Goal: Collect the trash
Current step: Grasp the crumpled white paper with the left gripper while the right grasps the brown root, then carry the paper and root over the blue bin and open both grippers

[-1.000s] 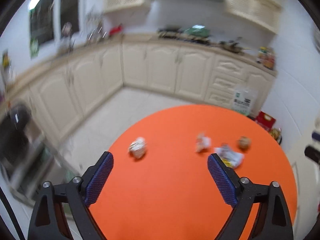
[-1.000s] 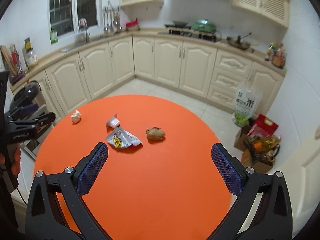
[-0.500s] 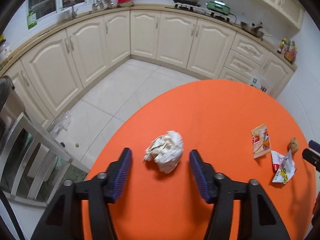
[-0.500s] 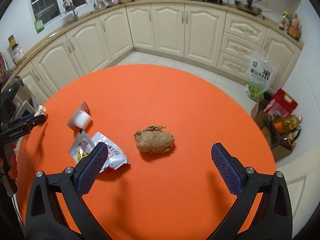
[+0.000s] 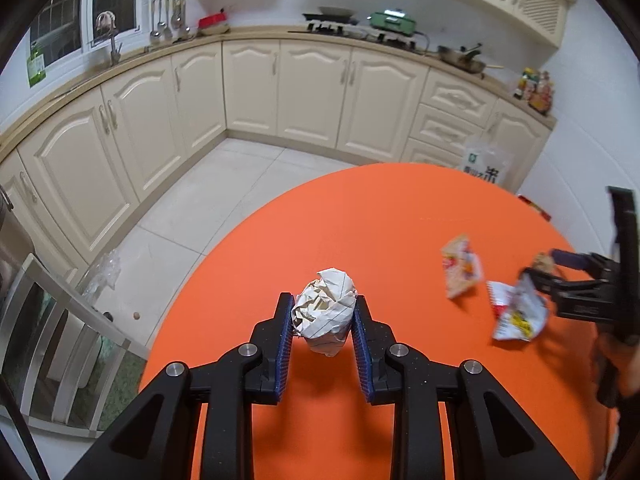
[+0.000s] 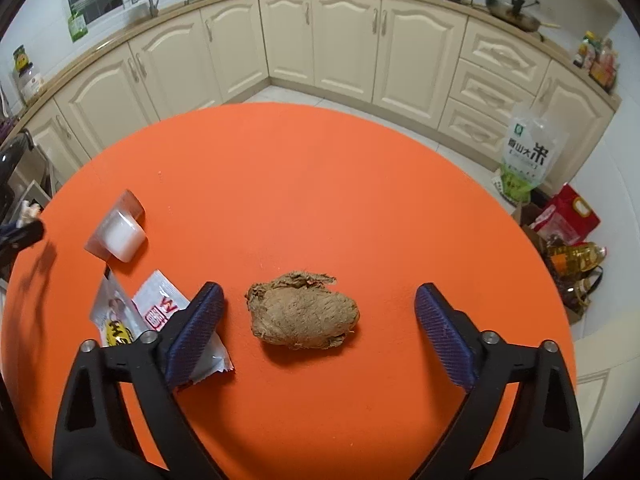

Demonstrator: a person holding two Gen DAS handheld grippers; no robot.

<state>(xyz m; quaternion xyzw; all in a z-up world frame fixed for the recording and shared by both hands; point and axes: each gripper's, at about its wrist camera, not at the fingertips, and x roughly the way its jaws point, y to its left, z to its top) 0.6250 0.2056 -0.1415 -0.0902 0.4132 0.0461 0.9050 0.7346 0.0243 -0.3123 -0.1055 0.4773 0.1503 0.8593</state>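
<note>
Between the left gripper [image 5: 322, 322] fingers: crumpled paper ball [image 5: 325, 314], sitting on the orange bench [image 5: 400, 220]. Both blue pads touch its sides, so it's clamped. Jaws have just been closing, now narrow, with the ball filling the gap. Ball's top sticks out past the fingertips; its base is on the bench surface.

Right gripper [image 6: 318, 320]: fingers wide apart, jaws have just been closing a little, nothing gripped. Brown lump [image 6: 304, 320] lies on the bench between the fingers, nearer the left finger than the right one, clear of both pads. Left finger [image 6: 196, 332] sits over the edge of a white-and-red snack wrapper [image 6: 154, 312]; can't tell if it actually touches. Second wrapper [image 6: 116, 234], pale and folded, is farther out beyond that left finger, well apart from it.

From the left wrist view, both wrappers lie off to the right of the left fingers, near the right gripper's tips, well apart from the paper ball. Beyond the fingertips in both views: tiled floor [image 5: 224, 192] and cream cabinets [image 5: 312, 92].
</note>
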